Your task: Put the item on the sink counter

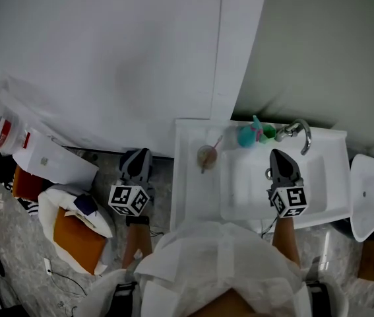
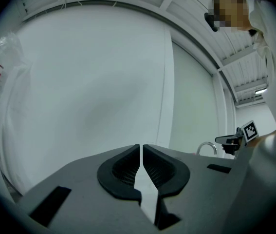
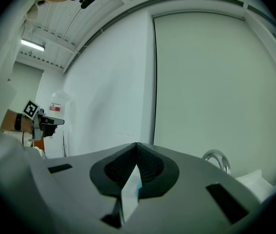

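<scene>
Behind the open sink basin (image 1: 252, 185), a faucet (image 1: 300, 135) and teal items (image 1: 249, 136) block passage.

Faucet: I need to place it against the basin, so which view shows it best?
The head view: the whole faucet shows from above, curving over the back rim of the sink. The left gripper view catches only a small distant arch, and the right gripper view only the top of its curve.

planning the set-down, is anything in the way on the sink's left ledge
A cup with a stick in it stands toward the back of the left ledge of the sink counter; the nearer stretch looks bare.
</scene>
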`<state>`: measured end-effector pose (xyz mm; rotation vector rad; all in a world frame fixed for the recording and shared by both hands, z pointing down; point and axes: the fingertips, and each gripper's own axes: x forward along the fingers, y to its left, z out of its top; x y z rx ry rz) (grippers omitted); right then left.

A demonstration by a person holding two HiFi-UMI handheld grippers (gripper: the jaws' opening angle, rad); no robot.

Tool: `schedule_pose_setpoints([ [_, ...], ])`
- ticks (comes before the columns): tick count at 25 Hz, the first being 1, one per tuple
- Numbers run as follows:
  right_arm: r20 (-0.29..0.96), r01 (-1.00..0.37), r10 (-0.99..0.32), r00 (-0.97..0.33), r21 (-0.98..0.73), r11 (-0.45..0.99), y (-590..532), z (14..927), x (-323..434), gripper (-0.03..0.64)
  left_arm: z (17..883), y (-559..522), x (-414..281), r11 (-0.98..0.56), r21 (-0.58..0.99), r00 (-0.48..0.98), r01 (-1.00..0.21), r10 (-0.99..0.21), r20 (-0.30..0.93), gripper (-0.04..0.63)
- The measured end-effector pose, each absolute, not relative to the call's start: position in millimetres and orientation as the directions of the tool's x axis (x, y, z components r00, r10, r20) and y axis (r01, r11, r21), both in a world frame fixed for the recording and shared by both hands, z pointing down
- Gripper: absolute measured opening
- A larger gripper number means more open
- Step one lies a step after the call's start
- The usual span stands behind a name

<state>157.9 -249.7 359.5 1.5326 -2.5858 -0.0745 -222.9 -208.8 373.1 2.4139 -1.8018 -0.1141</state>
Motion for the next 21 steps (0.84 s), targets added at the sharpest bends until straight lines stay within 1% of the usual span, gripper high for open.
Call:
schedule_pose_setpoints([
  [12,0.113,-0.860,-0.869,-0.481,0.128,0.493,-248.2,364.5,152.8,0.009,374.6,-211.6,-214.4,-0.303,0.153,0.309,-0.941,-0.951,0.021,0.029],
  [21,0.116,-0.861,-0.872,-0.476,0.142,0.489,-245.9,360.9,153.0,0.009,373.1,-210.3,-222.0,-0.304,0.159,0.310,-0.939,-0.951,0.014,0.031],
])
